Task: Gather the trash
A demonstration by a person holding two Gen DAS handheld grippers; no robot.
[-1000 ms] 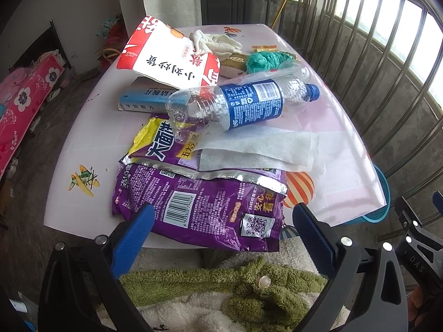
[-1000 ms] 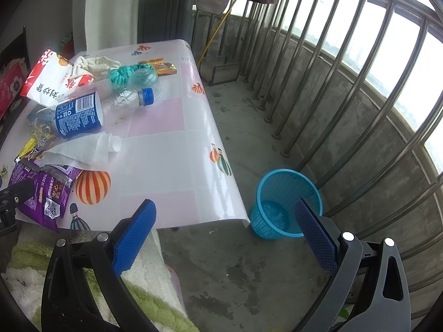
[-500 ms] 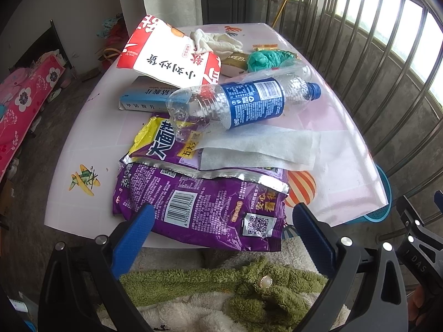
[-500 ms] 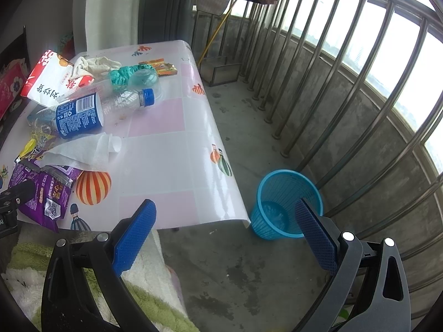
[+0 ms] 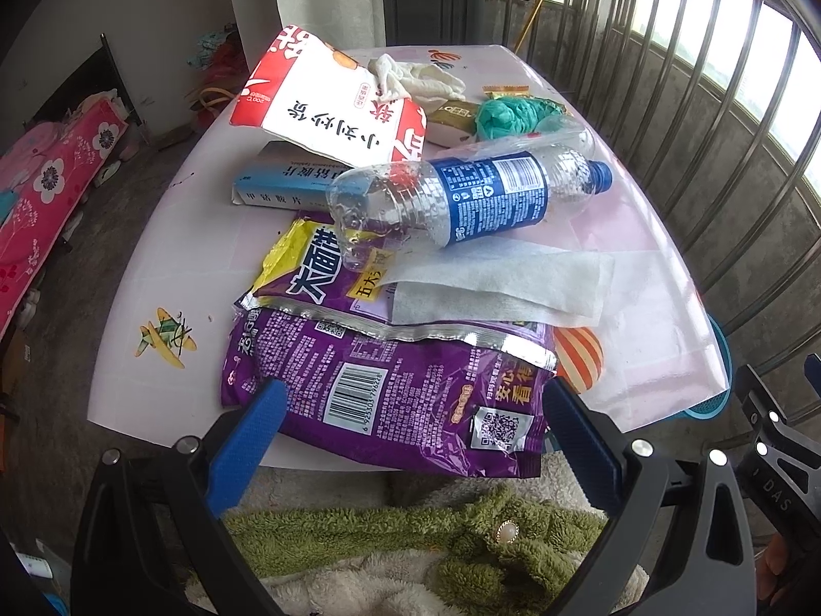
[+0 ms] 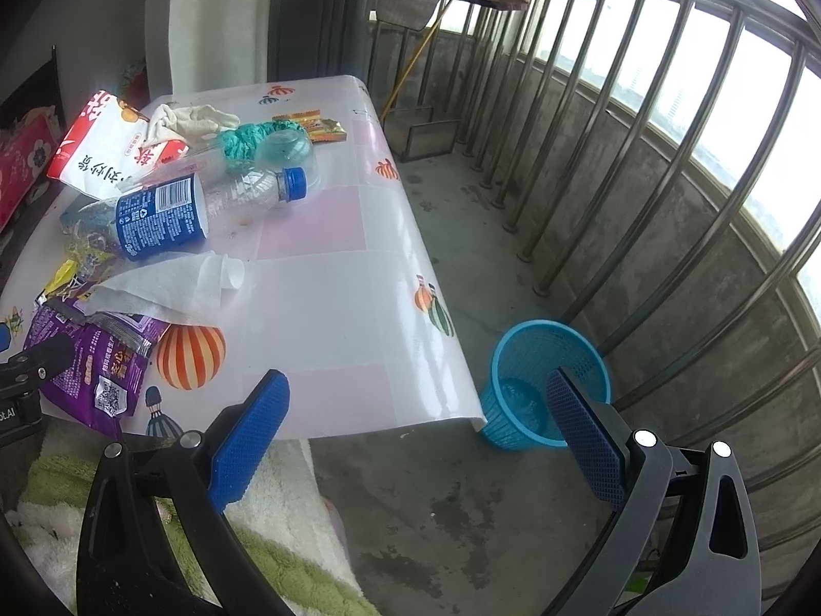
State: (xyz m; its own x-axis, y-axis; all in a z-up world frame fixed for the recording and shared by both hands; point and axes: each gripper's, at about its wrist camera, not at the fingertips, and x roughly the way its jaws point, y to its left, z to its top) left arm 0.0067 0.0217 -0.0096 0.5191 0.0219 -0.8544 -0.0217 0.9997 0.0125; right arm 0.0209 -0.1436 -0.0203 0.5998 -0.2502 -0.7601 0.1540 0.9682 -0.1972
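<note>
Trash lies piled on a white table (image 5: 154, 256). Nearest me is a purple snack bag (image 5: 410, 400), with a white tissue (image 5: 503, 282), an empty plastic bottle (image 5: 472, 195) with a blue label, a red and white packet (image 5: 328, 102) and a crumpled green wrapper (image 5: 508, 115) behind it. My left gripper (image 5: 410, 410) is open, its blue pads at the purple bag's near edge on either side. My right gripper (image 6: 418, 400) hangs open past the table's right corner, with a blue mesh bin (image 6: 544, 385) on the floor behind its right pad.
A blue box (image 5: 282, 185) lies under the red packet, with a white rag (image 5: 415, 77) and a small orange wrapper (image 6: 308, 123) at the far end. A metal railing (image 6: 641, 128) runs along the right. Green and cream fleece (image 5: 410, 539) sits below both grippers.
The left gripper has crept slightly forward toward the purple bag. The right gripper has hardly moved.
</note>
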